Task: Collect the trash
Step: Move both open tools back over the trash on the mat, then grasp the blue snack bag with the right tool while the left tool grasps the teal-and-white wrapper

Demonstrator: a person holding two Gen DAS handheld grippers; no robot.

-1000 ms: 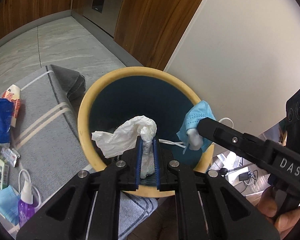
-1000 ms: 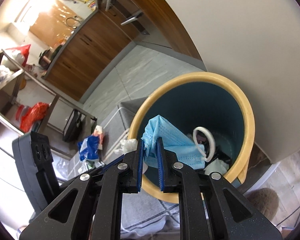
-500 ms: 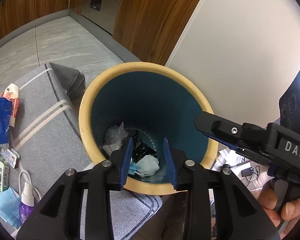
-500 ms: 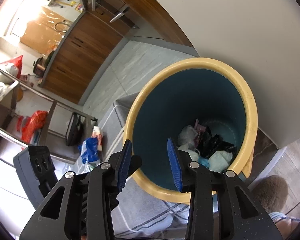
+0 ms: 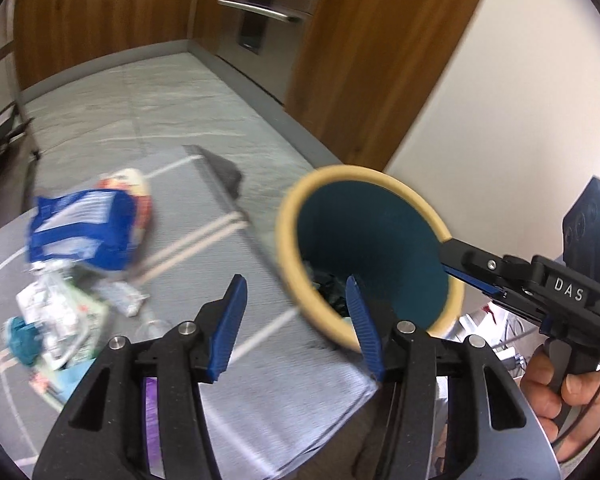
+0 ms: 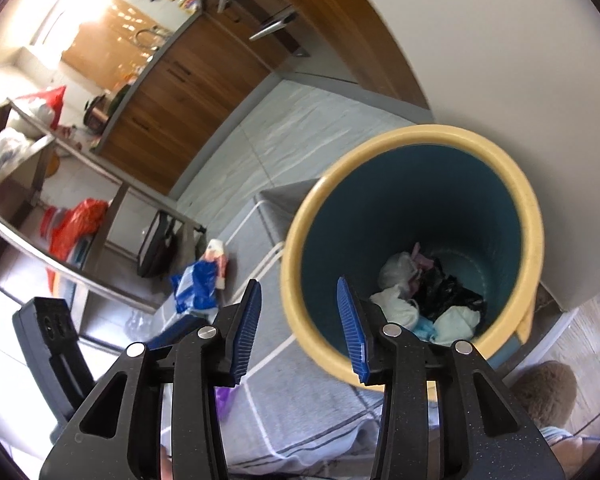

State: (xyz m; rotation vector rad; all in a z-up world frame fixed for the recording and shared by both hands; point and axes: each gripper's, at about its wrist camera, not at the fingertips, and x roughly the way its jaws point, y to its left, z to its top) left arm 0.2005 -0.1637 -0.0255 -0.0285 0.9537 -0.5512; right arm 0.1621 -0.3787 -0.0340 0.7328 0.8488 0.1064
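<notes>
Motion blurs the blue packet [image 5: 80, 236] and litter [image 5: 56, 320].

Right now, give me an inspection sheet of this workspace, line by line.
Surface: grey striped rug lying over pale floor tiles.
Job's things: yellow-rimmed teal bin holding white, black and pale blue scraps; blue packet and a blurred litter pile lie on the rug, outside the bin.
Clutter: red bags on the metal shelving.
Grippers: left claw open, nothing held; right claw open, nothing held, at the bin's near rim.
Cables: thin cable by the person's hand.
Surroundings: wooden cabinets, steel oven front, white wall.
</notes>
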